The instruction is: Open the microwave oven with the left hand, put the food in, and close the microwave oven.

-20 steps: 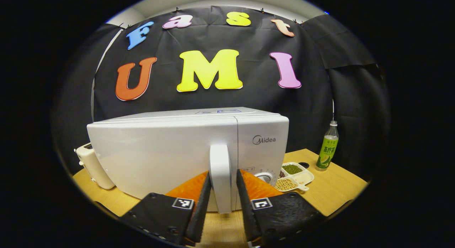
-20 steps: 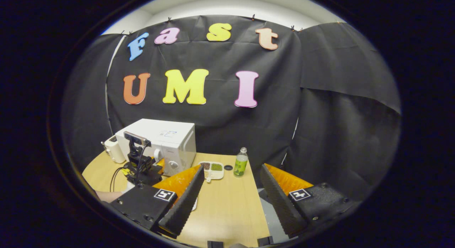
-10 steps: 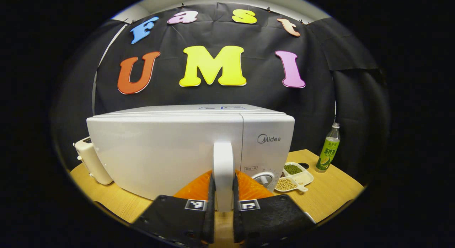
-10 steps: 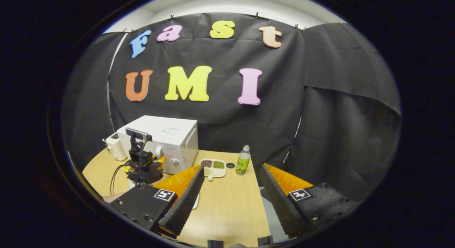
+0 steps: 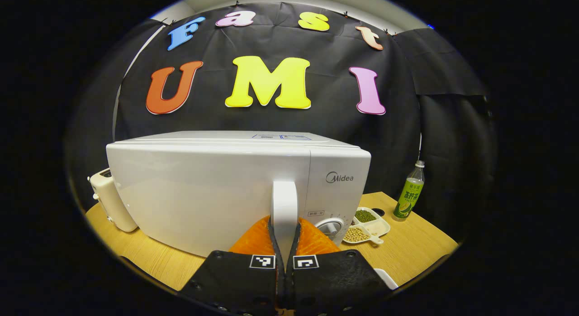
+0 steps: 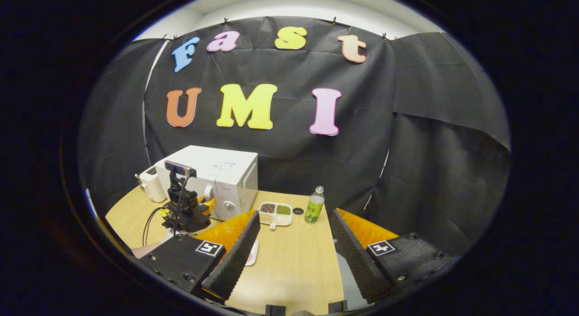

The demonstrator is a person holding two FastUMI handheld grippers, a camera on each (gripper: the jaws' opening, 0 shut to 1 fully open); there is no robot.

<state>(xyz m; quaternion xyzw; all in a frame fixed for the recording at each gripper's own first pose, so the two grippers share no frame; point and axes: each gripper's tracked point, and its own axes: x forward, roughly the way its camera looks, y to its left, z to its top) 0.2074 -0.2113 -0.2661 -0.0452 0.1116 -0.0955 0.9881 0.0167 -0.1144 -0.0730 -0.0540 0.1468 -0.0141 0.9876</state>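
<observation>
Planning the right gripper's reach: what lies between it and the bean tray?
In the right gripper view, bare table lies between the open right gripper and the bean tray.

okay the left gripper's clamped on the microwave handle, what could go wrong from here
1. The left gripper pinches only the low end of the handle, so it may slip off on the pull.
2. The microwave could slide on the table rather than open.
3. The tray and bottle stand close by and might get knocked.
</observation>
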